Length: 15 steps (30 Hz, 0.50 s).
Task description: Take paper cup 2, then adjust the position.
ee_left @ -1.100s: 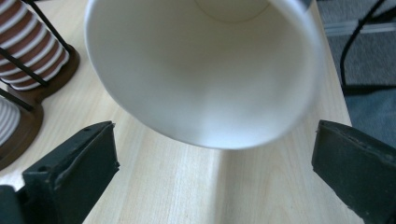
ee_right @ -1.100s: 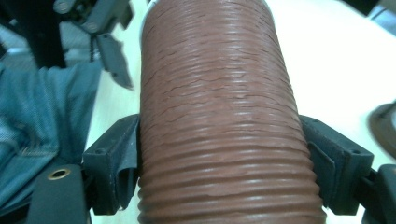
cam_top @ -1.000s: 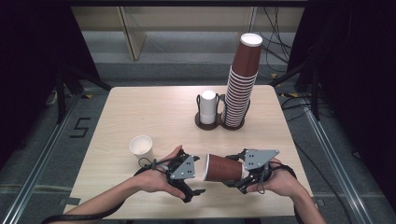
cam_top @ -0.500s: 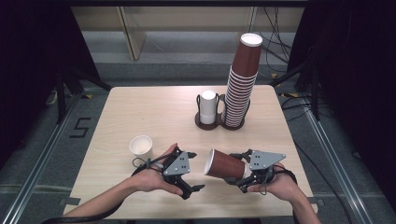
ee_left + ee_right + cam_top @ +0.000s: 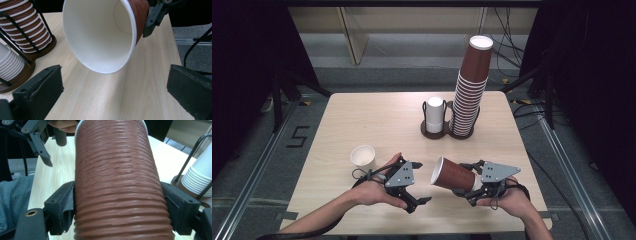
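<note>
The right gripper (image 5: 469, 192) is clamped on a brown ribbed paper cup (image 5: 453, 175), its two black jaws pressing the cup's corrugated wall from either side near the base, as the right gripper view shows (image 5: 117, 217). The cup lies on its side, lifted clear of the table, with its long axis roughly level and running across the front of the table; its open mouth faces the person's left, toward the left gripper (image 5: 417, 200), and its base sits between the right jaws. The left gripper is held just beside the cup's rim, its jaws spread wide with nothing between them; the left gripper view looks straight into the cup's white interior (image 5: 100, 35) and shows both jaws (image 5: 112, 97) well apart below it. The cup is reddish brown outside with fine horizontal ridges, white inside, with a thin white rolled lip. Beneath is a light wood-grain table (image 5: 362, 115). On it, near the left hand, stands a small white cup (image 5: 363, 155), upright. Farther back a dark wire holder (image 5: 447, 131) carries a short stack of white cups (image 5: 435, 114) and a tall, slightly leaning stack of brown ribbed cups (image 5: 469, 90). Around the table the room is dark, with a grey floor (image 5: 272, 150) and cables (image 5: 507, 50) behind.
</note>
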Each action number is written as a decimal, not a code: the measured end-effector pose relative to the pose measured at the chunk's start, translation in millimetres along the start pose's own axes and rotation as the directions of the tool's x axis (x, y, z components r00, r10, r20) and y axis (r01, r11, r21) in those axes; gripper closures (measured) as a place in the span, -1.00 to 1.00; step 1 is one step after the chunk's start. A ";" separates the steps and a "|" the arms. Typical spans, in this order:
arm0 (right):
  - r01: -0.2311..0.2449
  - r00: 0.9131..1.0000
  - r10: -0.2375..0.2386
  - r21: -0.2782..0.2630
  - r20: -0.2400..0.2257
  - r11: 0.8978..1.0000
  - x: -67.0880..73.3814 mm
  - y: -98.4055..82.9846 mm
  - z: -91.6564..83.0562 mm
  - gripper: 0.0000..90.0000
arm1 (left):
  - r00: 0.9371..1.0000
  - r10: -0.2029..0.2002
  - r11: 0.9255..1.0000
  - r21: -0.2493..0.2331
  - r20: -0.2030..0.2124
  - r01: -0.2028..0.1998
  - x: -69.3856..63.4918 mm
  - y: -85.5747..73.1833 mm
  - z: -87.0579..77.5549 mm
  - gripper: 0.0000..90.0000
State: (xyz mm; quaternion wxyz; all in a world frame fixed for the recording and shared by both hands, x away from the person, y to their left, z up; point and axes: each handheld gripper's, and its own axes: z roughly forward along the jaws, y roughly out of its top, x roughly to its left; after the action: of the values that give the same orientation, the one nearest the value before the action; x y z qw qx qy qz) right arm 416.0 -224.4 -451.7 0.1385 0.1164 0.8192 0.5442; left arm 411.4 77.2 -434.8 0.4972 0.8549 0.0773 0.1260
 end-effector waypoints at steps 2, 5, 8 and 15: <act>-0.002 1.000 0.002 0.002 -0.007 1.000 1.3 -1.4 0.6 -0.53 | 1.000 -0.003 1.000 -0.009 0.000 0.003 0.1 0.8 -0.8 -1.00; 0.005 1.000 -0.005 -0.003 -0.012 1.000 2.6 -4.3 2.3 -0.53 | 1.000 -0.008 1.000 -0.018 0.008 0.008 0.0 2.4 -2.0 -1.00; -0.012 1.000 0.012 -0.012 -0.028 1.000 4.8 -6.6 4.3 -0.53 | 1.000 -0.004 1.000 -0.025 0.016 0.005 -0.3 4.1 -1.1 -1.00; -0.005 0.999 0.004 -0.020 -0.049 1.000 9.9 -6.7 6.8 -0.53 | 0.999 -0.015 0.999 -0.043 0.030 0.016 4.3 11.3 3.5 -0.99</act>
State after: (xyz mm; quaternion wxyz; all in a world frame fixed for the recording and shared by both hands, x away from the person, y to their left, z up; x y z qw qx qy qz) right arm 408.8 -217.8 -461.4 0.1186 0.1034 0.8167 0.5551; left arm 416.6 69.8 -426.1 0.5175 0.8452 0.0740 0.1110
